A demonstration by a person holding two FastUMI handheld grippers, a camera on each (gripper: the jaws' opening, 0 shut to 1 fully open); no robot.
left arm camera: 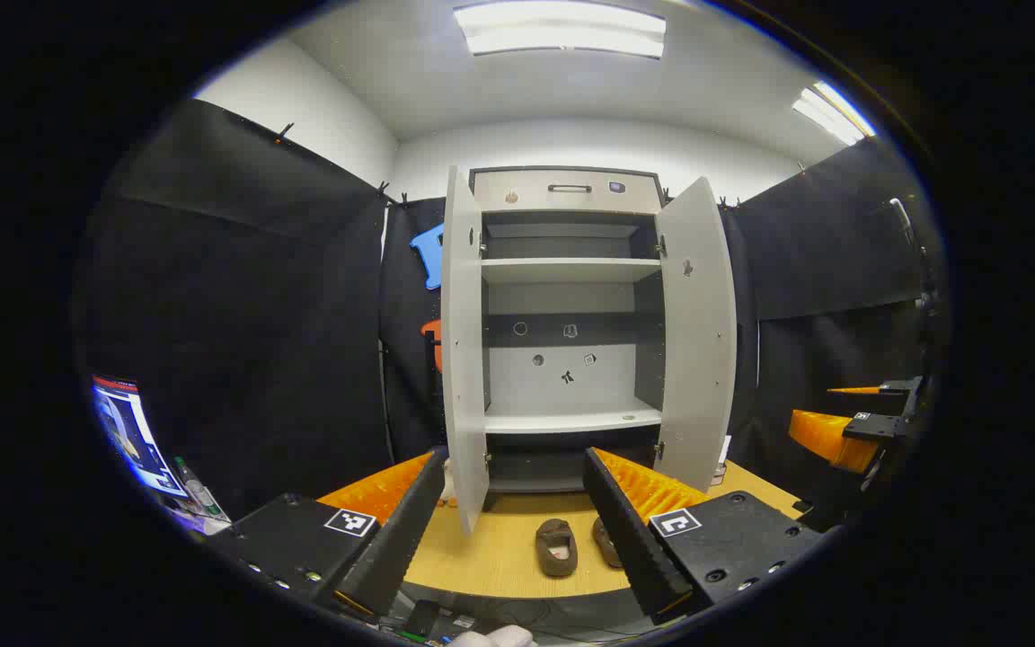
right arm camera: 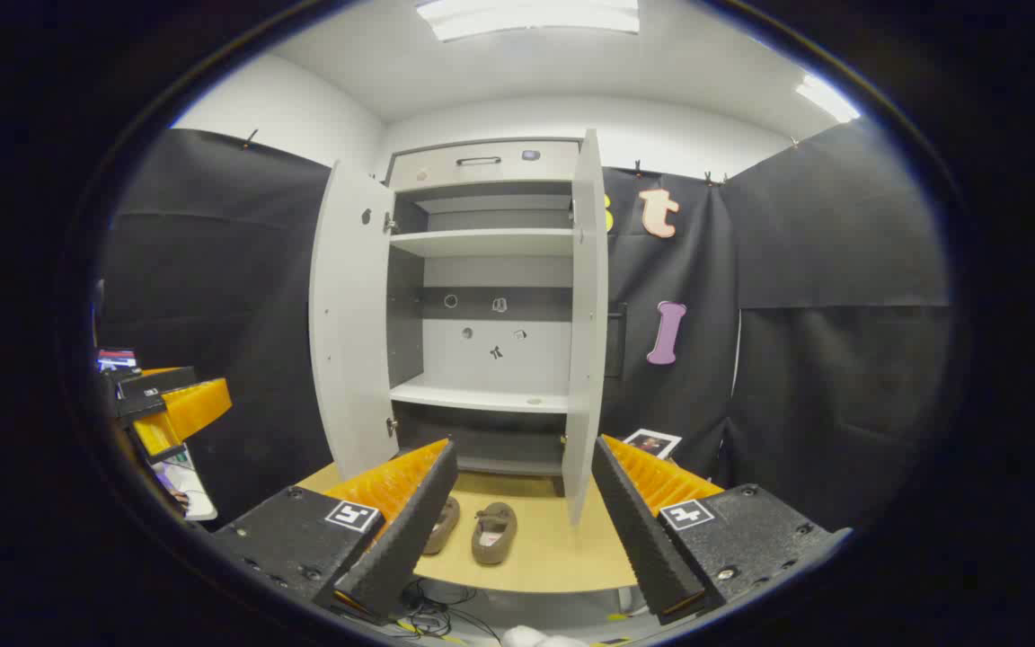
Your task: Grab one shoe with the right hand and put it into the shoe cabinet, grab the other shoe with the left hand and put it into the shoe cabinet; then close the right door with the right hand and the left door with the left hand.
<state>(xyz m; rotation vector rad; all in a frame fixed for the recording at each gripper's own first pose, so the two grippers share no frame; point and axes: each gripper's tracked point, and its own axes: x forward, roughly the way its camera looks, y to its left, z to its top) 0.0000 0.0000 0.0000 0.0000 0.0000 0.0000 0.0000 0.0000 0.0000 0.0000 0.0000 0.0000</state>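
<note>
Two brown slippers lie side by side on the wooden table (left arm camera: 499,562) in front of the white shoe cabinet (left arm camera: 569,270). In the left gripper view one slipper (left arm camera: 557,546) lies in full sight and the other (left arm camera: 605,542) is partly hidden behind a finger. My left gripper (left arm camera: 513,539) is open, held back from the shoes. In the right gripper view both slippers (right arm camera: 493,532) (right arm camera: 441,526) lie ahead of my right gripper (right arm camera: 517,530), which is open and holds nothing. Both cabinet doors (right arm camera: 347,323) (right arm camera: 585,314) stand open, and the shelves are bare.
The other gripper (left arm camera: 850,431) hangs at the far right in the left gripper view. A lit screen (left arm camera: 127,431) and a small bottle (left arm camera: 199,490) stand at the left. A printed card (right arm camera: 652,442) lies at the table's back right. Cables (right arm camera: 428,598) hang below the front edge.
</note>
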